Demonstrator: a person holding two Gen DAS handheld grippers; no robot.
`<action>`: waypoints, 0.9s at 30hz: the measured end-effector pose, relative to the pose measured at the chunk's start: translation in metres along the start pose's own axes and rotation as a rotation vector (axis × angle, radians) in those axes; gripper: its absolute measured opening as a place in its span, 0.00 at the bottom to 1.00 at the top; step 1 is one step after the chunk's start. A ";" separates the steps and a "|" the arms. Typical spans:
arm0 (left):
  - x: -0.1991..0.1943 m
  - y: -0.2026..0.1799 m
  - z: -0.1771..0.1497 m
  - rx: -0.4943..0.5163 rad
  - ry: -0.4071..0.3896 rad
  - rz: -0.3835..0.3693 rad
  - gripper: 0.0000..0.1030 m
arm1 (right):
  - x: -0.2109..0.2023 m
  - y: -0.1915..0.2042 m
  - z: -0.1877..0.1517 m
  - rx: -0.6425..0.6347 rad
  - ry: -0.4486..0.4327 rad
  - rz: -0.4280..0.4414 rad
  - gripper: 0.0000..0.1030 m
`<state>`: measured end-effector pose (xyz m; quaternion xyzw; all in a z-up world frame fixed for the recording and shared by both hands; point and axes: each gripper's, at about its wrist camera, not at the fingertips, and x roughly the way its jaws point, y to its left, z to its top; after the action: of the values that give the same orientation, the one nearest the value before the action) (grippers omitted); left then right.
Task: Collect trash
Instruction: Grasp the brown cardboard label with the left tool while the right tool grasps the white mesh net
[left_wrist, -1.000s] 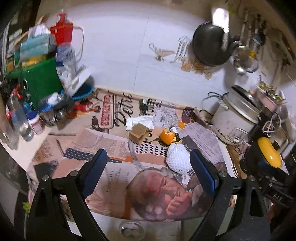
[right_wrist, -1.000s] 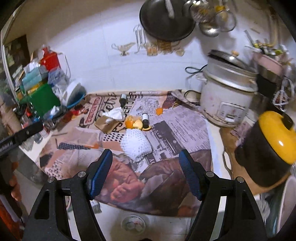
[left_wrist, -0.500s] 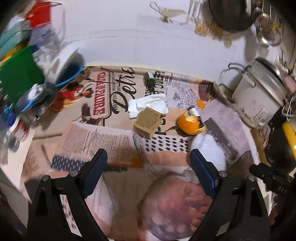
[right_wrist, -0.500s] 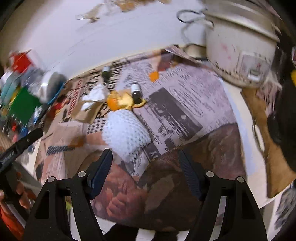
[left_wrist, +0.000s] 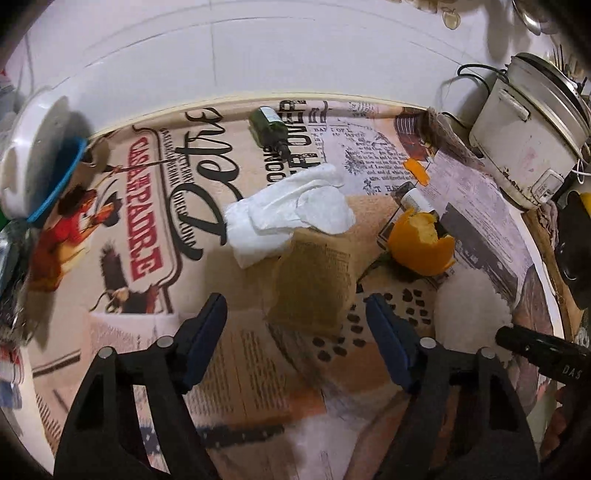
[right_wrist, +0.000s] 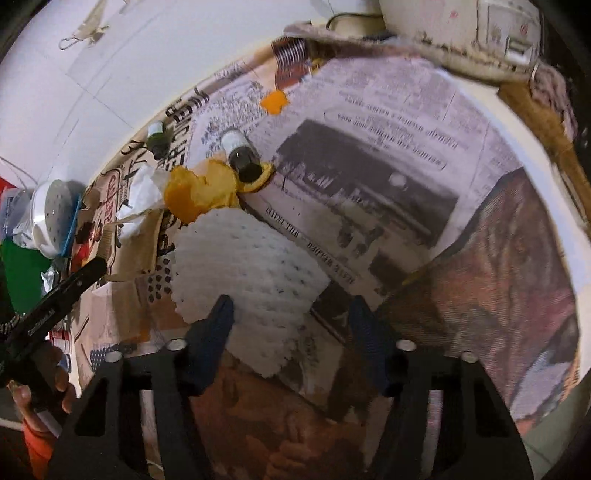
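Note:
Trash lies on a newspaper-covered counter. In the left wrist view my left gripper (left_wrist: 295, 306) is open, its fingers either side of a small brown cardboard box (left_wrist: 314, 284). Behind the box lie a crumpled white tissue (left_wrist: 291, 210), an orange peel (left_wrist: 421, 240), a green bottle (left_wrist: 269, 129) and a small vial (left_wrist: 412, 195). In the right wrist view my right gripper (right_wrist: 291, 317) is open just above a white foam fruit net (right_wrist: 243, 266), its left finger over the net's near edge. The orange peel (right_wrist: 201, 194), a dark vial (right_wrist: 240, 153) and the tissue (right_wrist: 142, 195) lie beyond.
A white rice cooker (left_wrist: 528, 122) stands at the back right by the wall. A white colander in a blue bowl (left_wrist: 33, 155) sits at the left. A small peel scrap (right_wrist: 275, 101) lies near the wall. The other gripper (right_wrist: 55, 299) shows at the left.
Both grippers have dropped down and forward toward the counter. The left has closed in on the brown box, the right on the white foam net. Both stay open.

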<state>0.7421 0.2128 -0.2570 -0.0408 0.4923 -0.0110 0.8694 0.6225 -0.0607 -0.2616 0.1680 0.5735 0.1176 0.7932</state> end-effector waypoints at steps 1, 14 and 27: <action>0.003 0.000 0.001 0.002 0.004 -0.003 0.69 | 0.002 0.000 -0.001 0.006 0.003 0.009 0.39; 0.001 -0.006 -0.005 -0.022 0.009 -0.048 0.46 | -0.008 0.007 -0.005 -0.099 -0.006 0.045 0.09; -0.093 -0.054 -0.057 -0.174 -0.142 0.031 0.45 | -0.090 -0.021 -0.016 -0.260 -0.128 0.128 0.08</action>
<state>0.6468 0.1612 -0.2021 -0.1089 0.4293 0.0482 0.8953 0.5792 -0.1116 -0.1965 0.1072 0.4899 0.2300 0.8340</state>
